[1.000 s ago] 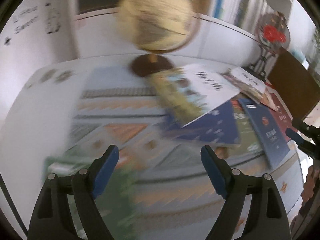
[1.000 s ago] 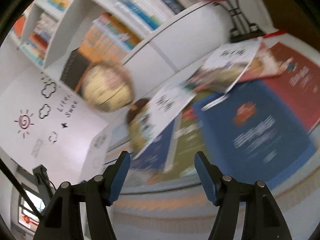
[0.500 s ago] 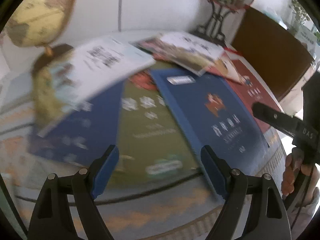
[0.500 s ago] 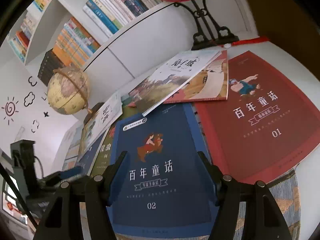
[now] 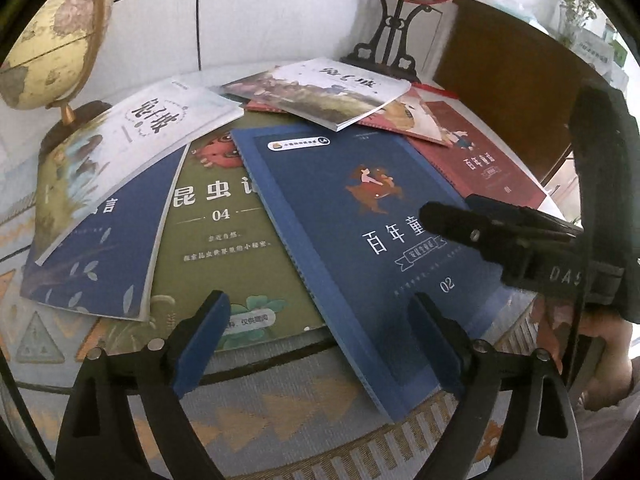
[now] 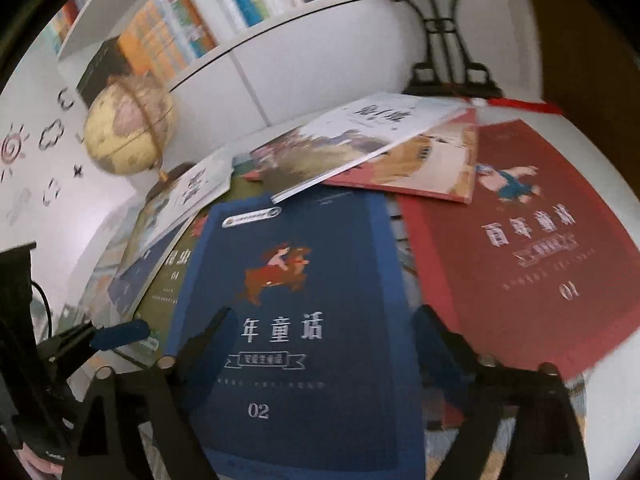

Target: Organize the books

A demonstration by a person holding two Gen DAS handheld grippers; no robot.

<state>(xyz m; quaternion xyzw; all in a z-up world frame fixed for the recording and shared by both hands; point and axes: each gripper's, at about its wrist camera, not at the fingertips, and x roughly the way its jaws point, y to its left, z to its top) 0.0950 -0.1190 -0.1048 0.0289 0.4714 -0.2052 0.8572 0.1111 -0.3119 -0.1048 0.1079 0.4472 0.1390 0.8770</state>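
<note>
from the left: a cream desk globe on a brass stand (image 5: pixel 48 36), then overlapping flat books. the left gripper (image 5: pixel 316 340) is widening, empty, over the olive-green paperback (image 5: pixel 224 240). the right gripper (image 6: pixel 320 344) is widening, straddling the dark-blue "02" paperback (image 6: pixel 304 288) without clamping; a red "01" paperback (image 6: pixel 532 240) lies beside.

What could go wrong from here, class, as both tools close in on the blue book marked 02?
1. The blue book has a white-covered book resting on its far edge; lifting it may drag that one along.
2. Its near corner overhangs the round table, so a nudge could tip it off.
3. The right tool and left tool, jaws opening, converge here and may collide.
</note>
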